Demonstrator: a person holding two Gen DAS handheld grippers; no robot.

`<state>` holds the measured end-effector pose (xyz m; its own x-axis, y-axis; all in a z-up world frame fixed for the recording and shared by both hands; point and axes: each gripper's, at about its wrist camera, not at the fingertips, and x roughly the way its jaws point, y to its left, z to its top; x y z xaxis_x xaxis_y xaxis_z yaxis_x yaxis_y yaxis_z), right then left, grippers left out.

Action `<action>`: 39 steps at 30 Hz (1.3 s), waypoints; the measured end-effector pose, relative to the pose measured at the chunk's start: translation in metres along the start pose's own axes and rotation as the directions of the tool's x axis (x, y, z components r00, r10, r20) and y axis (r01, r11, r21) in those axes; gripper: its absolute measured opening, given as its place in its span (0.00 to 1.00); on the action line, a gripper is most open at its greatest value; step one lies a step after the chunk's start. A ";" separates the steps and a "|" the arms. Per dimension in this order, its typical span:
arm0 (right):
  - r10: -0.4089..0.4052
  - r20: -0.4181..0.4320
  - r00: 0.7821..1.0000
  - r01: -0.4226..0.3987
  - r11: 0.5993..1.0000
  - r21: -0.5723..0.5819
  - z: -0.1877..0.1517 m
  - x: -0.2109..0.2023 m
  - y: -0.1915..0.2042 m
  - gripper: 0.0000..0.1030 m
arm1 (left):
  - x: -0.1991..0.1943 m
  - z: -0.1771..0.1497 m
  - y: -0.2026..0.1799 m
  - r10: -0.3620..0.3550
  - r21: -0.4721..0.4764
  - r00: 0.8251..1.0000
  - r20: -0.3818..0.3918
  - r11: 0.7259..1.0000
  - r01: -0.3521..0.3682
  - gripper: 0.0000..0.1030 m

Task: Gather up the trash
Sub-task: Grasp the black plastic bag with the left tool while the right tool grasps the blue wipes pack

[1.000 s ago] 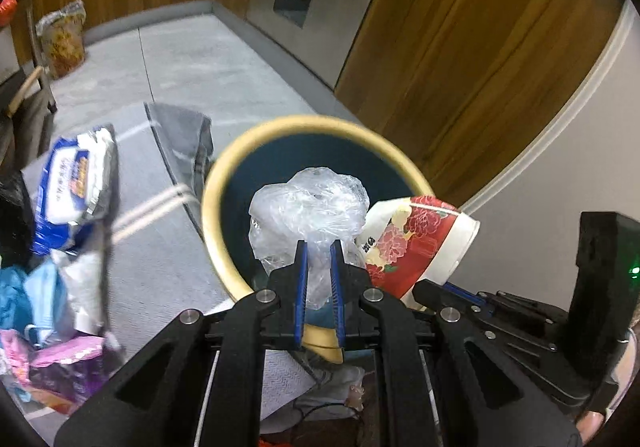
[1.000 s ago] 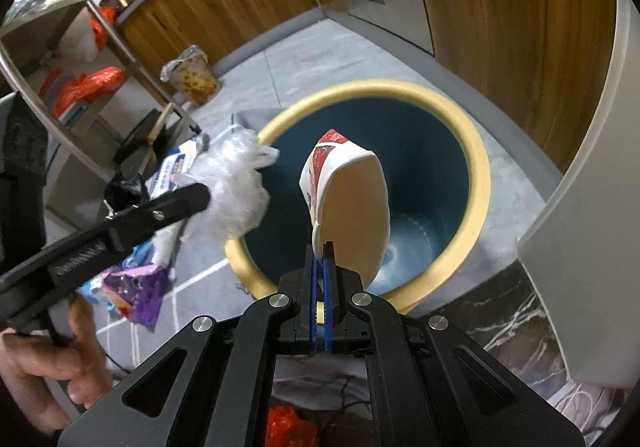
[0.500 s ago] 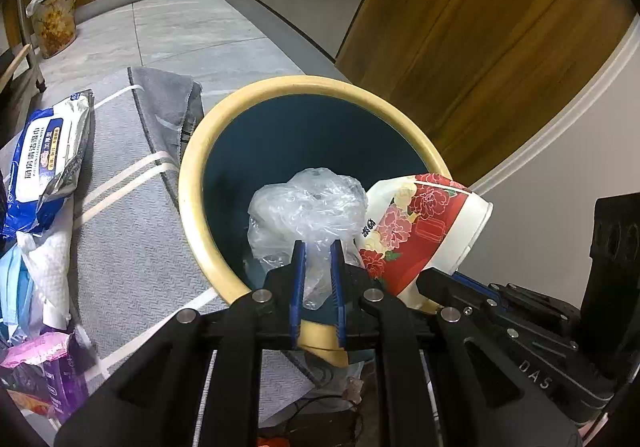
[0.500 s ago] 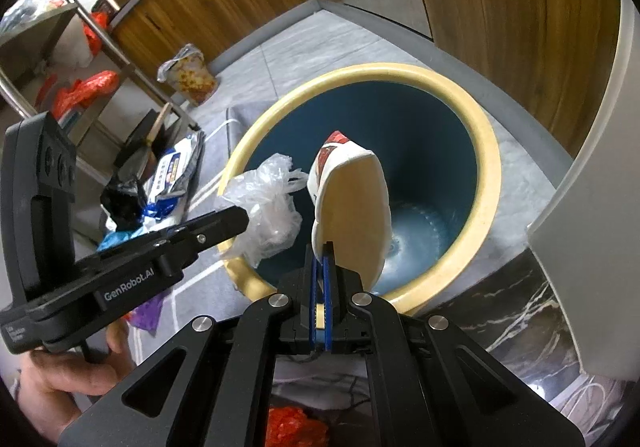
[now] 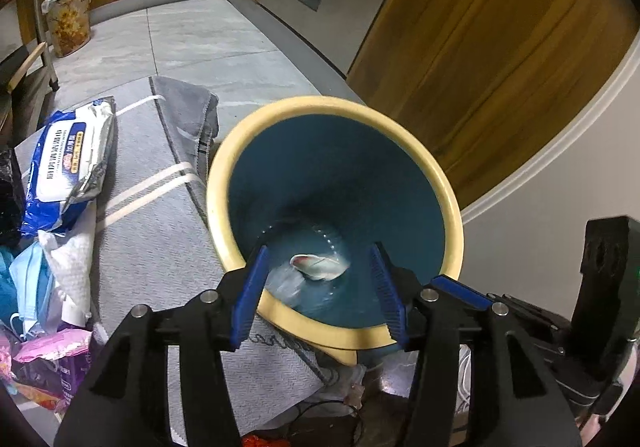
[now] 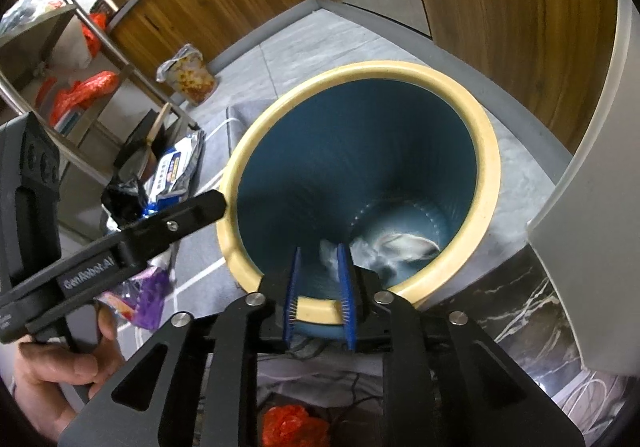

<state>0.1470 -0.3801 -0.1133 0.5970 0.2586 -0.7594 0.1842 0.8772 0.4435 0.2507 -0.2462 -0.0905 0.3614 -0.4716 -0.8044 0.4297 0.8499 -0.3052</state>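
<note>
A blue bin with a cream rim (image 5: 420,163) (image 6: 486,127) stands on the floor below both grippers. A red-and-white paper cup (image 5: 318,265) (image 6: 408,245) and a clear plastic bag (image 5: 282,283) (image 6: 330,251) lie blurred at its bottom. My left gripper (image 5: 320,279) is open and empty above the bin's near rim; its body also shows in the right wrist view (image 6: 120,243). My right gripper (image 6: 318,283) is open and empty over the near rim.
A wet-wipes pack (image 5: 68,163), a blue face mask (image 5: 24,279), white tissue (image 5: 70,267) and a purple wrapper (image 5: 52,363) lie on the grey striped mat (image 5: 152,231) left of the bin. Wooden cabinets stand behind, a white wall at the right.
Both grippers opened. The plastic bag and the paper cup dropped from them to the bottom of the bin.
</note>
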 end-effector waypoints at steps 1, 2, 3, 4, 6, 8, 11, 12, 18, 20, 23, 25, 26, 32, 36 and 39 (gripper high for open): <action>0.001 0.003 1.000 -0.001 1.000 0.001 0.000 -0.001 0.000 0.25 | -0.003 0.001 0.001 0.001 -0.005 1.000 0.007 1.000 -0.001 0.53; 0.001 0.006 1.000 -0.001 1.000 0.001 0.000 -0.002 0.000 0.27 | -0.006 0.001 0.002 0.001 -0.007 1.000 0.014 1.000 -0.001 0.56; -0.001 0.010 1.000 0.001 1.000 0.001 0.000 -0.003 0.000 0.30 | -0.011 0.002 0.004 0.002 -0.011 1.000 0.024 1.000 -0.001 0.60; -0.001 0.013 1.000 0.001 1.000 0.001 0.000 -0.003 0.000 0.31 | -0.016 0.004 0.006 0.005 -0.013 0.999 0.034 1.000 -0.004 0.61; 0.000 0.017 1.000 0.000 1.000 0.004 0.000 -0.005 0.000 0.35 | -0.023 0.005 0.009 0.013 -0.016 0.999 0.044 1.000 -0.013 0.67; -0.001 0.027 1.000 0.001 1.000 -0.002 0.001 -0.007 0.003 0.40 | -0.031 0.008 0.013 0.032 -0.007 0.998 0.045 0.999 -0.032 0.72; 0.009 0.041 0.999 -0.008 0.999 -0.031 0.002 -0.011 0.013 0.46 | -0.050 0.014 0.028 0.062 -0.007 0.996 0.060 0.998 -0.061 0.77; 0.014 0.045 0.999 -0.012 0.999 -0.040 0.002 -0.012 0.017 0.48 | -0.056 0.016 0.033 0.070 -0.010 0.996 0.062 0.998 -0.069 0.77; 0.040 0.049 0.998 -0.035 0.994 -0.102 0.010 -0.012 0.052 0.56 | -0.099 0.027 0.079 0.147 -0.017 0.986 0.083 0.989 -0.146 0.83; 0.050 0.040 0.998 -0.045 0.992 -0.120 0.013 -0.008 0.067 0.58 | -0.115 0.030 0.099 0.178 -0.023 0.979 0.098 0.984 -0.177 0.84; 0.067 0.024 0.997 -0.062 0.985 -0.159 0.019 0.000 0.094 0.62 | -0.136 0.029 0.131 0.221 -0.048 0.967 0.122 0.975 -0.217 0.84; 0.071 0.012 0.997 -0.067 0.977 -0.204 0.025 0.010 0.118 0.63 | -0.147 0.027 0.154 0.252 -0.078 0.958 0.135 0.967 -0.243 0.85; 0.071 0.007 0.997 -0.068 0.973 -0.219 0.029 0.013 0.128 0.63 | -0.152 0.025 0.167 0.267 -0.099 0.954 0.138 0.962 -0.255 0.85; 0.094 -0.059 0.994 -0.106 0.965 -0.239 0.058 0.045 0.179 0.67 | -0.160 0.024 0.239 0.290 -0.282 0.951 0.105 0.926 -0.252 0.84; 0.118 -0.123 0.985 -0.139 0.974 -0.178 0.078 0.080 0.195 0.68 | -0.160 0.029 0.256 0.269 -0.347 0.958 0.104 0.912 -0.218 0.84; 0.119 -0.157 0.980 -0.140 0.982 -0.130 0.088 0.107 0.197 0.68 | -0.157 0.034 0.258 0.254 -0.349 0.961 0.108 0.915 -0.202 0.84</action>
<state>0.3158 -0.2156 -0.0653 0.4848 0.4210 -0.7666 -0.0044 0.8777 0.4792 0.3330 0.0394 -0.0254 0.5460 -0.2632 -0.7954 0.0311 0.9551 -0.2947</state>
